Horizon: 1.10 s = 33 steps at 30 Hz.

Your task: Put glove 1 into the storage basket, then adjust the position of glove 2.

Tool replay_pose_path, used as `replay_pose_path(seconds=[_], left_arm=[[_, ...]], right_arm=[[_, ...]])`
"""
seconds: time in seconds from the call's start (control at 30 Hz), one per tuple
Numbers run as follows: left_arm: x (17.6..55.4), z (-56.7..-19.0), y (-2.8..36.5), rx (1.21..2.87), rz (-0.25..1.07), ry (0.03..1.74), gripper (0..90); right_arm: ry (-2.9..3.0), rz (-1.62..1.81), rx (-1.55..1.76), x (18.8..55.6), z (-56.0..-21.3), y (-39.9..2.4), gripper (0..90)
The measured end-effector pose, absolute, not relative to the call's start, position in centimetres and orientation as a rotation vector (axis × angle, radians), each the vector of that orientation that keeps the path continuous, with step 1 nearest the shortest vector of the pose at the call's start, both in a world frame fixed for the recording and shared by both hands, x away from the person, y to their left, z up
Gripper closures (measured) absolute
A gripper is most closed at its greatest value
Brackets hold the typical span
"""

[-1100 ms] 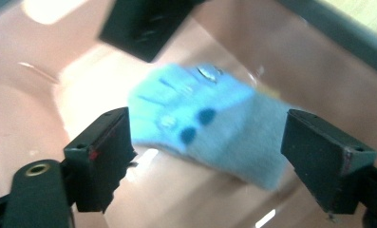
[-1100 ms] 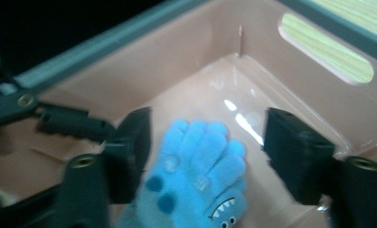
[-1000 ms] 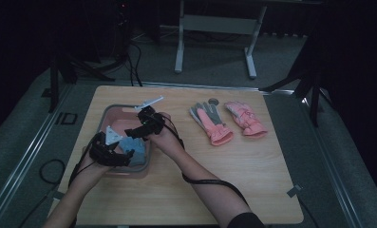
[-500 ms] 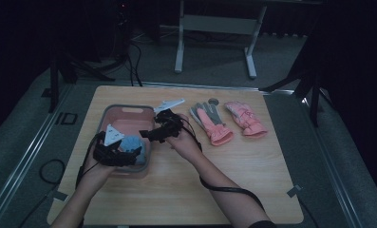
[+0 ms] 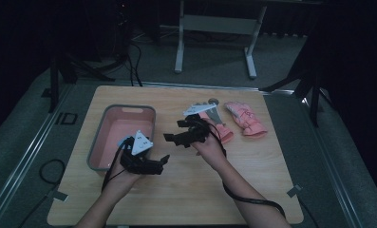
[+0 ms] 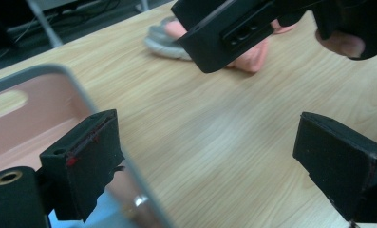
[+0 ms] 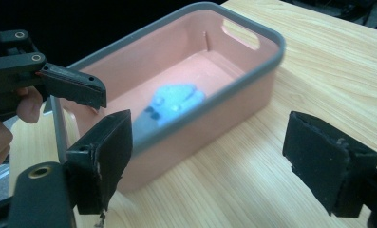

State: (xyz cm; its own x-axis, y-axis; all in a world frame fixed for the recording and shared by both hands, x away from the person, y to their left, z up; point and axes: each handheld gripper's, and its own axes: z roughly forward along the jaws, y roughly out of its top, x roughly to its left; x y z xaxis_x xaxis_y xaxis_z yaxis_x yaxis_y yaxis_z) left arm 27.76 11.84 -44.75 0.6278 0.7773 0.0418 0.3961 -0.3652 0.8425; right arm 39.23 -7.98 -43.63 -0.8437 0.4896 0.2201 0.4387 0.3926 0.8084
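A pink bin with a grey rim (image 5: pixel 98 142) sits on the left of the wooden table. The right gripper view shows a light blue item (image 7: pixel 174 102) lying on the bin's (image 7: pixel 267 45) floor, blurred. Two pink gloves lie flat to the right, one (image 5: pixel 222 131) partly behind the right hand and one (image 5: pixel 245 118) farther right. My left gripper (image 5: pixel 162 165) is open at the bin's near right corner, and nothing is between its jaws. My right gripper (image 5: pixel 175 130) is open above the table between the bin and the gloves, and faces the bin.
In the left gripper view the bin's rim (image 6: pixel 81 90) runs past the left jaw, and the other gripper (image 6: pixel 233 28) hangs above a glove (image 6: pixel 252 54). Bare table (image 5: pixel 186 199) lies in front of both hands. A metal stand (image 5: pixel 214 23) is beyond the table.
Both grippers have come out from over the bin. The right one moved right toward the gloves, and the left one drew back to the bin's near right corner.
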Motion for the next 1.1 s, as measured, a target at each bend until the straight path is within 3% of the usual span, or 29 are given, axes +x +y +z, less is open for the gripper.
replay_pose_path(seconds=[0.37, 0.53, 0.87, 1.03, 1.1], left_arm=[[27.2, -45.9, 8.1, 1.989, 0.481, 0.844, 8.8], [26.8, -46.8, 6.9, 1.999, 0.455, 0.819, 8.8], [25.5, -50.1, 4.9, 2.019, 0.396, 0.762, 8.8], [25.0, -51.6, 4.5, 2.01, 0.365, 0.739, 8.8], [24.8, -52.1, 4.5, 2.004, 0.36, 0.739, 8.8]], right_arm=[[2.595, 1.406, 0.859, 38.0, -45.2, -12.9, 22.6], [2.552, 1.441, 0.901, 37.7, -45.7, -15.4, 13.8], [2.442, 1.368, 0.942, 38.1, -46.6, -20.0, 10.5], [2.398, 1.296, 0.967, 39.3, -47.2, -22.0, 22.7], [2.383, 1.26, 0.996, 40.0, -47.2, -22.6, 36.2]])
